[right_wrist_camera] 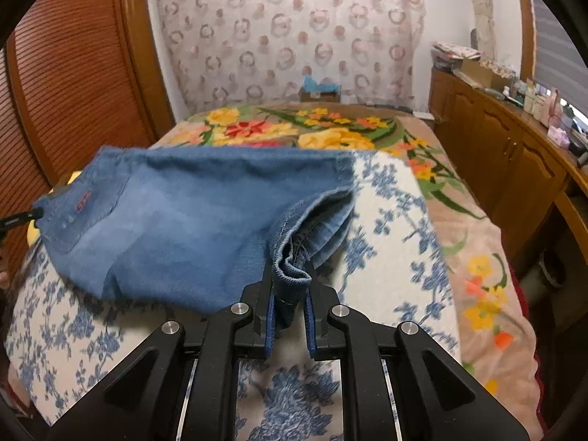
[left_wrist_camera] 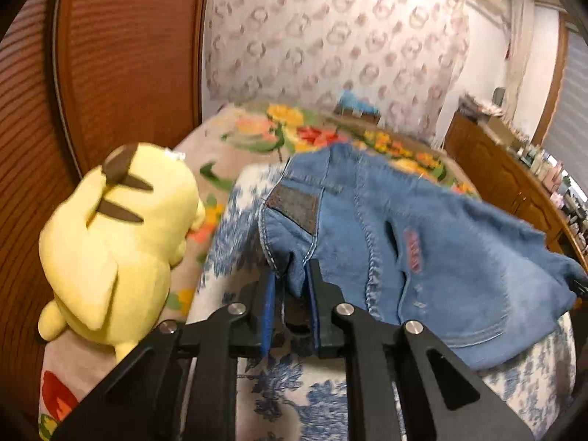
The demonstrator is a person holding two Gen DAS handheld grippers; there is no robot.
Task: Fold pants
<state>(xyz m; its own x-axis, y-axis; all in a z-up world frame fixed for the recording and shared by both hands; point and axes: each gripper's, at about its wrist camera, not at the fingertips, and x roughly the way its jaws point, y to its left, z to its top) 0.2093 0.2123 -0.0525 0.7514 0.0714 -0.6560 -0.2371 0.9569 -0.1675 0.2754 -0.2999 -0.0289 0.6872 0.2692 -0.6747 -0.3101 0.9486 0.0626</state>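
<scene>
At the far left of the left wrist view a yellow plush toy with brown ear tips and brown back stripes [left_wrist_camera: 117, 239] lies on its side on the bed, just beside the ribbed reddish-brown wooden door [left_wrist_camera: 110, 66] and a little apart from the garment. Next to it, the black two-finger left gripper with blue pads [left_wrist_camera: 292, 283] has its jaws drawn close together and pinches a stitched edge of the blue denim pants [left_wrist_camera: 422, 257], near a dark grey patch on the waistband. From there the denim stretches away to the right, raised off the white cloth printed with blue flowers [left_wrist_camera: 294, 397] that covers this part of the bed; a back pocket with small reddish stitching shows on the fabric. In the right wrist view the same pants [right_wrist_camera: 176, 220] span from the left, where the tip of the other gripper shows at their corner, across to the centre, where the black right gripper with blue pads [right_wrist_camera: 290, 286] is pressed shut on a bunched, rolled hem of the leg. The blue-flowered white cloth [right_wrist_camera: 397, 242] lies under the garment, and beyond it the beige bedspread with large yellow, red and orange flowers [right_wrist_camera: 323, 132] runs toward the ring-patterned curtain [right_wrist_camera: 294, 29]. At the far right stands a row of brown wooden cabinets [right_wrist_camera: 507, 161] with small items crowded on top.
</scene>
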